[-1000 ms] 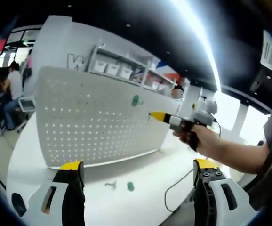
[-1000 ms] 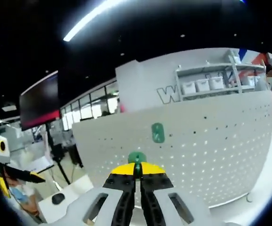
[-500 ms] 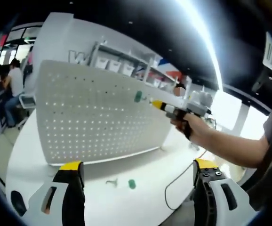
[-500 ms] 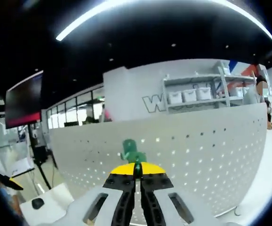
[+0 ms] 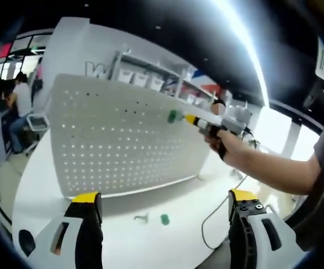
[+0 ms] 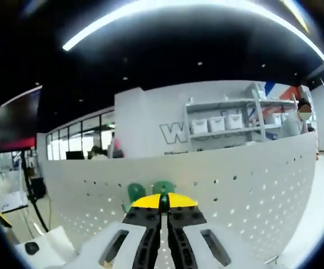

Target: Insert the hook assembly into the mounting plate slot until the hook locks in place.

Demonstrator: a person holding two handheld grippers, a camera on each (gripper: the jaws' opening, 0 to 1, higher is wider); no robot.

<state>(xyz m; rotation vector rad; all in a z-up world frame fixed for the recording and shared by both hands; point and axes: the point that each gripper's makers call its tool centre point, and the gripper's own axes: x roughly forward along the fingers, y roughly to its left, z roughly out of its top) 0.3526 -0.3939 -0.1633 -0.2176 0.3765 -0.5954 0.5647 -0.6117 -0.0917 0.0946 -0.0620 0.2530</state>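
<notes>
- Left gripper (image 5: 159, 204): fingers apart and empty, low over the tabletop (image 5: 117, 230), well back from the pegboard (image 5: 117, 140); a spare green hook (image 5: 164, 219) lying between them.
- Right gripper (image 6: 163, 204): fingers clamped together on a green hook (image 6: 163, 188), tip pointing at the upper pegboard face, just beside a hook already mounted (image 6: 135, 193) to its left.
- Likely next: straight push forward by the right, nearer hand.

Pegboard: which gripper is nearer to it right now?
Right. The right gripper, shut on a green hook, is up at the pegboard; the left gripper hangs back over the table, open.
</notes>
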